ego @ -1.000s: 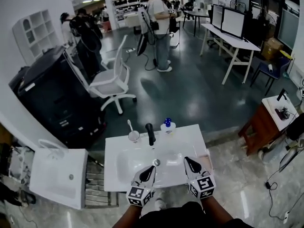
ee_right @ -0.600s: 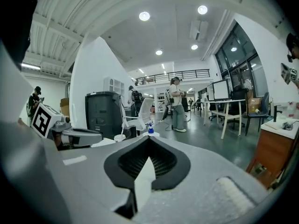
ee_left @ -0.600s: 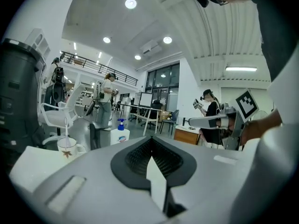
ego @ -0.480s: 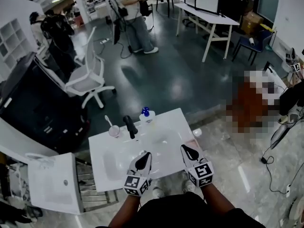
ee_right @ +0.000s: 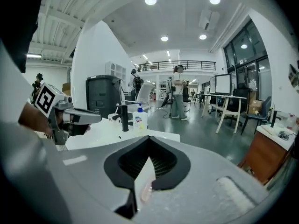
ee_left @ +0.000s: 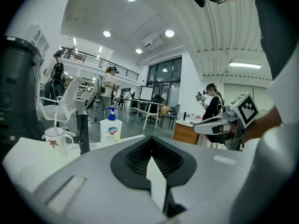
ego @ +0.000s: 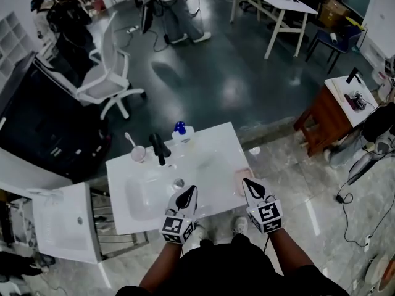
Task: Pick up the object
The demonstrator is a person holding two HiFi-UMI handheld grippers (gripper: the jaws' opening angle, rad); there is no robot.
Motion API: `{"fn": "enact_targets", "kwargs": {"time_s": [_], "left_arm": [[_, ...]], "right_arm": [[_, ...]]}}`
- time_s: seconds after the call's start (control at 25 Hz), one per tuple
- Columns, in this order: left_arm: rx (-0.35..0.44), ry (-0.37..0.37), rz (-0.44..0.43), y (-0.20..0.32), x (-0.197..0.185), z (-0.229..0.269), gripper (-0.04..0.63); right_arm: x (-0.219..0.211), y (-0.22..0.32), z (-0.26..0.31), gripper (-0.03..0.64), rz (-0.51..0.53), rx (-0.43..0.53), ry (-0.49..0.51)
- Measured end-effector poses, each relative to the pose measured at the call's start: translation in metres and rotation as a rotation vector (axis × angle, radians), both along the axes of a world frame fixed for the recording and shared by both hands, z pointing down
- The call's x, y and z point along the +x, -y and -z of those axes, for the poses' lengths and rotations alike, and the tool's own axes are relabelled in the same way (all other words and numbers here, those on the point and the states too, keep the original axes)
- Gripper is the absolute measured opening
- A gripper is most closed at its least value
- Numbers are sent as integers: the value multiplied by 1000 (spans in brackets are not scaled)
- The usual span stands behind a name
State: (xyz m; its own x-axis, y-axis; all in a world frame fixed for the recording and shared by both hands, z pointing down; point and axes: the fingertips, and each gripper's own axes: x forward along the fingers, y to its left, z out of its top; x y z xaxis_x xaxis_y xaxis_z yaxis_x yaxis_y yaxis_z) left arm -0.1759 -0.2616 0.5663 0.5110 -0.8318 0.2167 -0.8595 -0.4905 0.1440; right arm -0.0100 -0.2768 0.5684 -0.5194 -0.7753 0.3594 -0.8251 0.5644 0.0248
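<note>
Standing on the back rim of the white sink (ego: 213, 159), behind the basin: hand-soap bottle (ego: 181, 133), squat and white, with a blue pump on top and a blue-and-red label on the front. Upright, just right of the black faucet (ego: 158, 148). Just left of the faucet: white cup (ego: 137, 153) with a handle and a small brown leaf print, a thin white stick leaning out of it. Cannot tell which of these is meant as the object; neither touched.

Left gripper (ego: 188, 195): clenched, pads meeting along one seam, nothing between them. Held over the near side of the basin, close to the drain (ego: 178, 182). Right gripper (ego: 250, 185): likewise closed tight and empty, at the sink's near right edge, well apart from bottle and cup.

Hard to make out:
- Label print on the bottle too small to read.
- Head of the stick in the cup blurred.
- Basin blocked in both gripper views by the grippers' own grey bodies.
- Small pinkish patch (ego: 242, 172) on the sink's right rim, just beside the right gripper, too faint to identify.
</note>
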Motion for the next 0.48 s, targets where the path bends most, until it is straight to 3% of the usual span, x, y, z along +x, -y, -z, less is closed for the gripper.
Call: {"fn": "enact_targets", "kwargs": {"time_s": [0.32,0.48], "left_arm": [[-89,28,-6,-10,9,-30,17],[-114,32,-6,-11,13,-40,18]], "right_arm": [[22,-10,-53,9,-59,-127,-60],[27,-15,-77,187,-75,-185,-97]]}}
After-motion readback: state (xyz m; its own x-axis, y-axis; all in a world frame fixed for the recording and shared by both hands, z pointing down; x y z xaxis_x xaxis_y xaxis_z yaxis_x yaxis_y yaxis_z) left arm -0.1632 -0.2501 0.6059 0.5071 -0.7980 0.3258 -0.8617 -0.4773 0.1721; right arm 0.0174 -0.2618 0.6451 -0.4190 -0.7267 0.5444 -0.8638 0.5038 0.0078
